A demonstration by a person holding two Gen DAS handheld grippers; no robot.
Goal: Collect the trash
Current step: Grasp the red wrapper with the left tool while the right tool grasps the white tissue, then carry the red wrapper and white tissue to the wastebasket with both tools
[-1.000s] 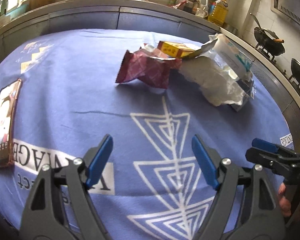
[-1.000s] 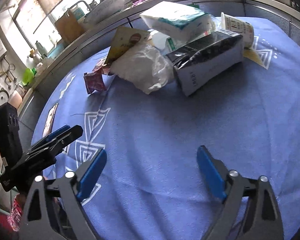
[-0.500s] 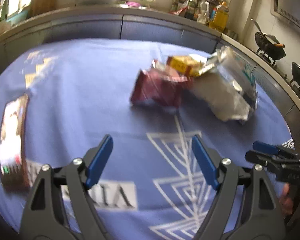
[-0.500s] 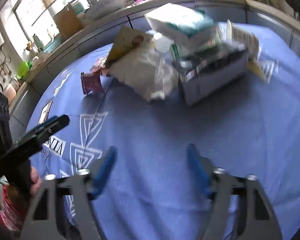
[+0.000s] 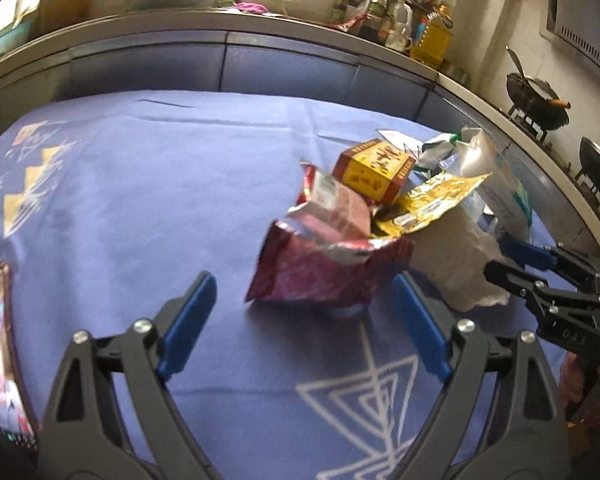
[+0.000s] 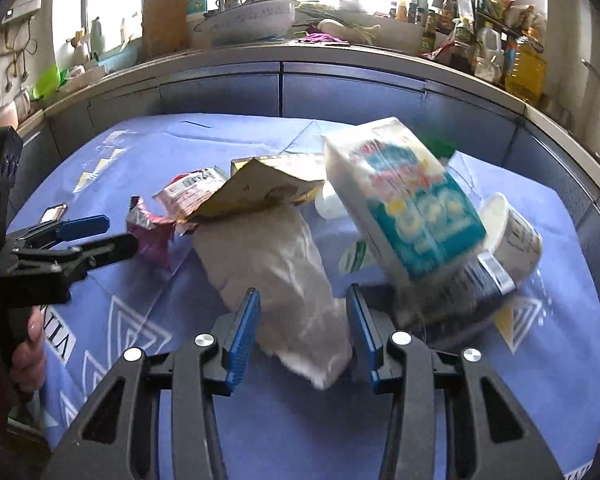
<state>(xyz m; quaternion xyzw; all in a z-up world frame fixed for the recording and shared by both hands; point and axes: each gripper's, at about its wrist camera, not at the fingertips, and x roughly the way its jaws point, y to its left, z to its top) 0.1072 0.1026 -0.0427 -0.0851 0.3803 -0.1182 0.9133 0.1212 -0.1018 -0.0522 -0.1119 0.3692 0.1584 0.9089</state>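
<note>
A heap of trash lies on the blue tablecloth [image 5: 140,184]. My left gripper [image 5: 300,300] is open and its jaws are opening wider; a crumpled red wrapper [image 5: 320,268] lies just ahead of its fingertips, untouched. Behind the wrapper are a yellow-and-red box [image 5: 374,172] and a yellow wrapper [image 5: 432,200]. My right gripper [image 6: 303,312] has its jaws closing around the near end of a crumpled white bag [image 6: 284,264], which lies between the pads; no firm pinch shows. Each gripper also shows in the other's view: right gripper [image 5: 540,276], left gripper [image 6: 80,236].
A tissue pack [image 6: 404,200] leans on a black-and-silver pouch [image 6: 460,288], with a paper cup [image 6: 516,236] on its side behind. A phone [image 5: 0,352] lies at the cloth's left edge. Behind the table a kitchen counter [image 6: 280,56] carries bottles and a bowl.
Both grippers have moved forward to the heap. The right jaws have narrowed and now straddle the white bag. The left gripper has come up to the red wrapper.
</note>
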